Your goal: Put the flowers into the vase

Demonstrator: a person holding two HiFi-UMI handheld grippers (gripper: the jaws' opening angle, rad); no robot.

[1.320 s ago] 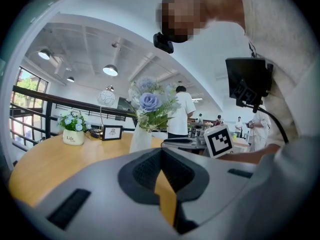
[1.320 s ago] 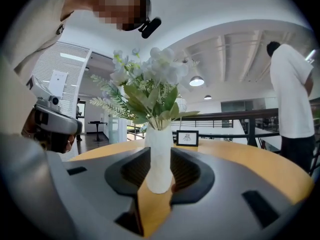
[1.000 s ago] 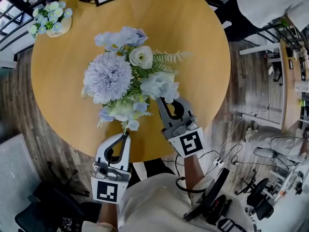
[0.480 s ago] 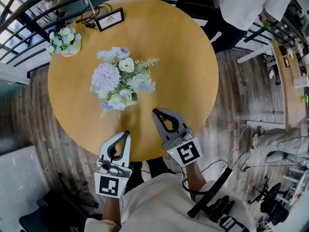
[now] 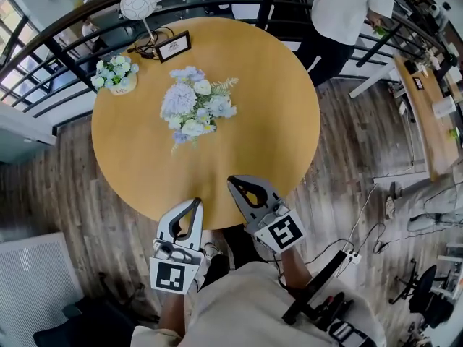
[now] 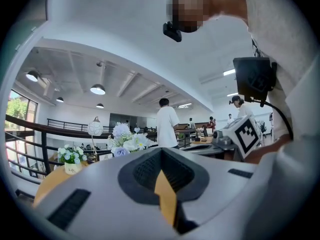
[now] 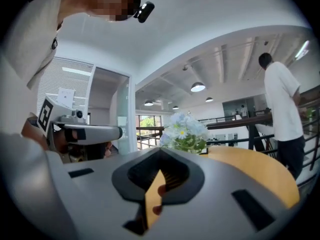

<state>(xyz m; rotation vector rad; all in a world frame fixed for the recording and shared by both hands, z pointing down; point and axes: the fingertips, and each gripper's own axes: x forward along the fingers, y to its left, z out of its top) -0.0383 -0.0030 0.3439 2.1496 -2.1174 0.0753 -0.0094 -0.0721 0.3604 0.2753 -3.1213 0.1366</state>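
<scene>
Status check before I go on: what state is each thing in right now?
left claw: shut, empty
right claw: shut, empty
bouquet: upright mid table, touched by neither claw
small flower pot: upright
framed sign: standing

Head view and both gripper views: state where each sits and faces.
Head view: on the person's head, looking steeply down on the round wooden table and blue-and-white flower bouquet; shows the cream-shirted torso, left gripper and right gripper.
Left gripper view: on the left gripper, facing level across the table; shows its shut jaws.
Right gripper view: on the right gripper, facing level across the table; shows its shut jaws.
Shared: all three see the bouquet.
</scene>
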